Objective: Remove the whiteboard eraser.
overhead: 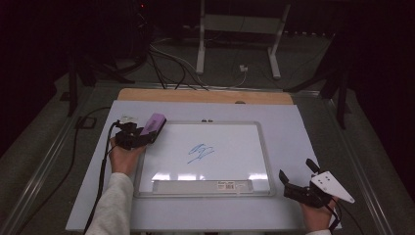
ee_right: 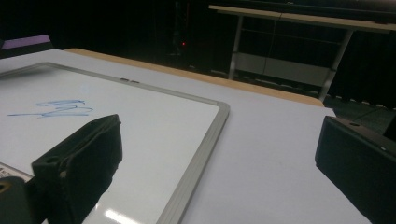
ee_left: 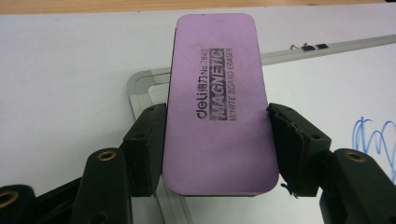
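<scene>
**Inspector A:** We record the left gripper [overhead: 142, 133] pinching the purple eraser [ee_left: 217, 100] across its long sides, one finger on each edge, label face up. It sits over the upper left corner of the whiteboard [overhead: 264, 147], which lies flat on the bench [overhead: 293, 122].

**Inspector B:** Agreed. We find the blue scribble [overhead: 200, 152] near the middle of the board, well apart from the eraser, to its right and toward the person. From the high view we cannot say whether the felt is touching the board or held just above it.

**Inspector A:** We judge the step in hand to be wiping. To do it well, we advise lowering the eraser flat, not on an edge, carrying it across to the marks, then passing over them with even pressure and overlapping strokes.

**Inspector B:** The right gripper [overhead: 297, 182] rests by the lower right corner of the board, fingers [ee_right: 79, 158] spread and holding nothing. We suggest it steady the frame if the board slides.
</scene>
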A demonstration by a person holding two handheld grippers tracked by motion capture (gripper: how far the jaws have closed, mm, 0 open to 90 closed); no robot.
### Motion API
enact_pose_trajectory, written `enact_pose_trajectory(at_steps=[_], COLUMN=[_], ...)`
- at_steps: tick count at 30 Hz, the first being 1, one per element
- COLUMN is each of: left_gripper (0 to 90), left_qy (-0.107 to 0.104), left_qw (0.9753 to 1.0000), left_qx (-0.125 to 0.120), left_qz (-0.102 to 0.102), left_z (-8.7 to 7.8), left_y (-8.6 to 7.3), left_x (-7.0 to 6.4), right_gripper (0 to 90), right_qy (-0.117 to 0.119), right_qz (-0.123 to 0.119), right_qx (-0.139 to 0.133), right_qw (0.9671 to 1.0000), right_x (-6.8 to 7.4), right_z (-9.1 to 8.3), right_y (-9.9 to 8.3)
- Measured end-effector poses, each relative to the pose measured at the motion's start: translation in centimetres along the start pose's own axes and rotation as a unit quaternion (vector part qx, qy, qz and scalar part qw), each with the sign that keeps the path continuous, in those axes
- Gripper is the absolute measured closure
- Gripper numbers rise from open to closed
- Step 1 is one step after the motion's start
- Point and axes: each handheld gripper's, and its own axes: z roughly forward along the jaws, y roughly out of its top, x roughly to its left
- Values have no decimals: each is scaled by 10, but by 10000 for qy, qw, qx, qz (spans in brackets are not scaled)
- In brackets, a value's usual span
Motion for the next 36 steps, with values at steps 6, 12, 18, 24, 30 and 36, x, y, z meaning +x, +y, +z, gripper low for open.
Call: enact_pose_trajectory(at_steps=[6, 12, 18, 24, 30, 36], left_gripper=[417, 417, 417, 417, 417, 416], left_qy=[-28, -50, -103, -107, -178, -276], left_qw=[9999, 9997, 9993, 9987, 9982, 9973], left_qx=[-46, -60, -73, -48, -59, -59], left_qz=[115, 216, 355, 494, 578, 677], left_z=[-6, -10, -13, -14, -14, -11], left_y=[1, 1, 1, -1, -3, -6], left_x=[-4, -9, -16, -23, -30, -39], right_gripper=[13, 13, 13, 13, 13, 13], right_qy=[-11, -56, -71, -89, -93, -113], right_qz=[5, 31, 39, 56, 55, 60], right_qx=[-11, -43, -67, -73, -78, -87], right_qw=[10000, 10000, 9999, 9999, 9999, 9999], right_x=[0, 0, -1, -1, -1, -2], right_z=[-1, -2, -2, -3, -3, -5], right_y=[0, 1, 1, 1, 1, 0])
